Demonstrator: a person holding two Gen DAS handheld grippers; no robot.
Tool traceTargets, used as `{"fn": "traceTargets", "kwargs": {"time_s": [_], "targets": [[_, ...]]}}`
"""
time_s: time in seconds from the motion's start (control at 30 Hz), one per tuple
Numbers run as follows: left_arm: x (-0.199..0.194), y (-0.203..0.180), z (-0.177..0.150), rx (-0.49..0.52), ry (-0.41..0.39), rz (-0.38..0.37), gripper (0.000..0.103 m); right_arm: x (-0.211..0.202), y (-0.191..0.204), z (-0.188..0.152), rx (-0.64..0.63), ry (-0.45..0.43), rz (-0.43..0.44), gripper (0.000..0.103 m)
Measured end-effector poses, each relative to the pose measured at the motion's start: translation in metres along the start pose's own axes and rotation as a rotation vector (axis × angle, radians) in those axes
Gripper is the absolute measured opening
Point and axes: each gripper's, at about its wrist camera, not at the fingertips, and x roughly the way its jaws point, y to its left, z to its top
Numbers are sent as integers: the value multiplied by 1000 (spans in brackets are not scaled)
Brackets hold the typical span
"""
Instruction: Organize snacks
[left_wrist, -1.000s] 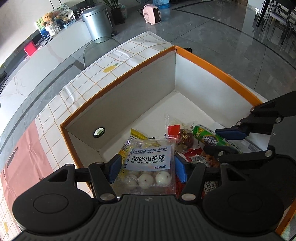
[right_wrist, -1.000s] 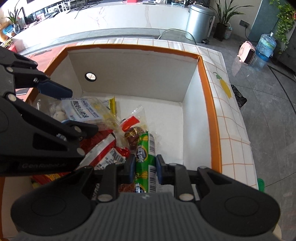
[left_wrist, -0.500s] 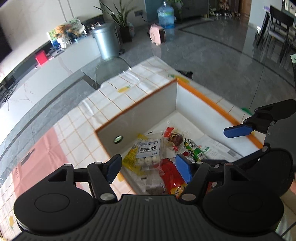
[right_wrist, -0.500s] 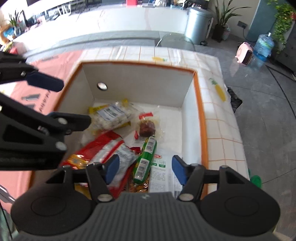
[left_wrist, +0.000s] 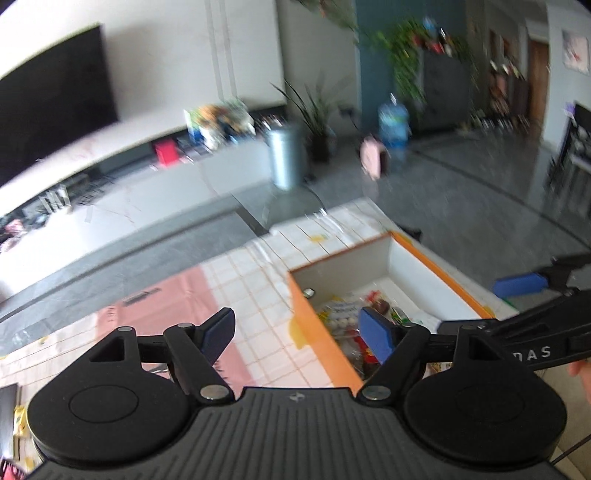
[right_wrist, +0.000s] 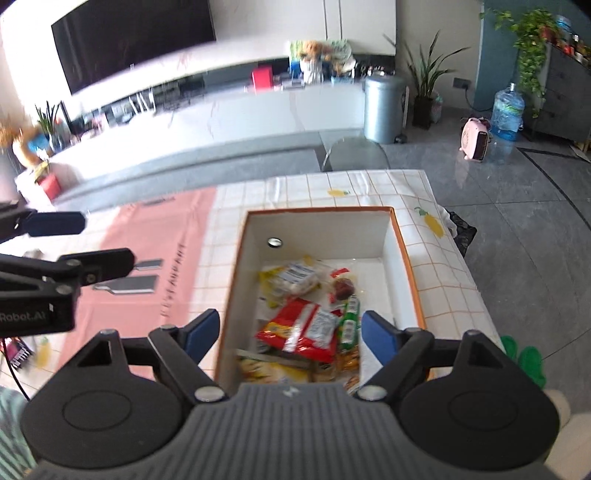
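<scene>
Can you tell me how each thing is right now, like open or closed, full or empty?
Left claw: open, nothing in it; jaws have just been opening.
Right claw: open, nothing in it; jaws have just been opening.
Box: open on top, snacks in the near half.
Red snack bag: lying flat in the box.
Green snack pack: lying in the box.
Bin: lid shut.
TV: off.

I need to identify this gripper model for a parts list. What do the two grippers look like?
Both match: the left gripper and right gripper have matte black ribbed bodies, round black discs either side, black linkage arms with silver pivots, and blue pads. White lettering marks their sides, partly cut off.
</scene>
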Motion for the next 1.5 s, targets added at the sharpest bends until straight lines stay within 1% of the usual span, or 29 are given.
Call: {"fn": "traceTargets", "kwargs": {"time_s": [0.07, 0.13, 0.2, 0.3, 0.37, 0.43, 0.53, 0.67, 0.73, 0.83, 1.03, 1.5], "targets": [[-14, 3, -10, -34, -44, 18, 90, -13, 11, -13, 0, -31, -16, 87], [-26, 4, -20, -54, -66, 51, 91, -24, 22, -25, 10, -49, -36, 87], [-33, 3, -28, -60, -76, 91, 91, -32, 32, -38, 21, -63, -42, 87], [-38, 2, -40, -70, -87, 123, 91, -41, 44, -54, 30, -84, -73, 87], [-38, 3, -47, -78, -80, 148, 92, -45, 51, -66, 25, -100, -108, 87], [-37, 4, -56, -90, -69, 153, 92, -47, 56, -74, 26, -108, -132, 87], [-37, 6, -71, -108, -42, 155, 92, -47, 63, -86, 27, -110, -138, 87], [-32, 10, -81, -121, -11, 160, 92, -43, 70, -100, 21, -104, -155, 87], [-32, 9, -86, -118, -8, 156, 92, -40, 72, -106, 25, -98, -150, 87], [-35, 9, -95, -107, 0, 162, 92, -37, 74, -111, 31, -84, -143, 87], [-36, 9, -106, -127, 15, 150, 92, -35, 79, -111, 20, -89, -149, 87], [-38, 12, -108, -141, 29, 142, 92, -33, 85, -111, 1, -87, -143, 87]]}}
